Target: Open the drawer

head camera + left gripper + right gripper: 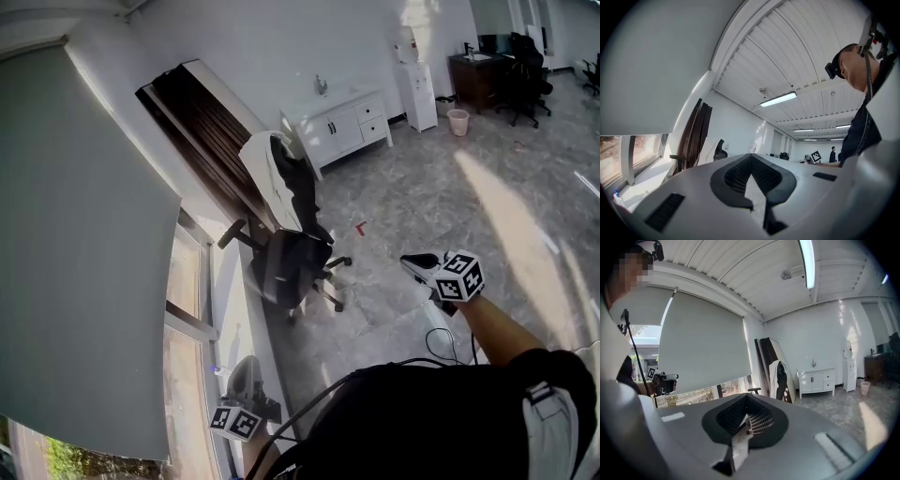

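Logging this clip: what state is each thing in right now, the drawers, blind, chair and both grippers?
White cabinet drawers: shut, flush with the front.
Roller blind: lowered most of the way.
Office chair: upright, a garment draped over its back.
Left gripper: shut, nothing between the jaws.
Right gripper: shut, nothing between the jaws.

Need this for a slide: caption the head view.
Left gripper and right gripper, shut and empty, held out; chair ahead, white cabinet beyond.

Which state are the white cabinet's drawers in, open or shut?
Shut: both drawer fronts sit flush with the face of the white cabinet.
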